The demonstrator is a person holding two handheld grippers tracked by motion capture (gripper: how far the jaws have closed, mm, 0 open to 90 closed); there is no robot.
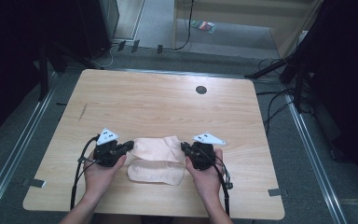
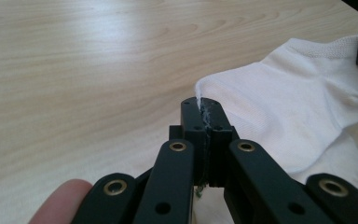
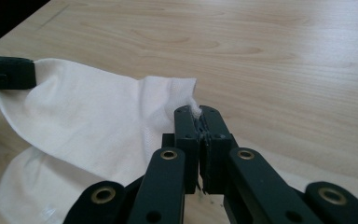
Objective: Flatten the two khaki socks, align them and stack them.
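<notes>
The worktop (image 1: 168, 98) is a pale wooden slab with rounded corners, bare over most of its far half apart from a small dark round spot (image 1: 201, 89) near the far edge. Close to my side lie two white socks, one partly over the other. The upper sock (image 1: 156, 148) stretches between my two tools, its fabric lifted off the wood at both ends. The lower sock (image 1: 156, 172) lies flat just beneath it, nearer to me.

My left tool (image 1: 129, 145) has its jaws pressed tight together on one end of the upper sock (image 2: 289, 107), a thin edge of white cloth pinched between them. My right tool (image 1: 184, 148) is closed just as firmly on the other end (image 3: 98, 107), with a little tuft of fabric poking up above the jaw tips. My hands grip both tools from below.
</notes>
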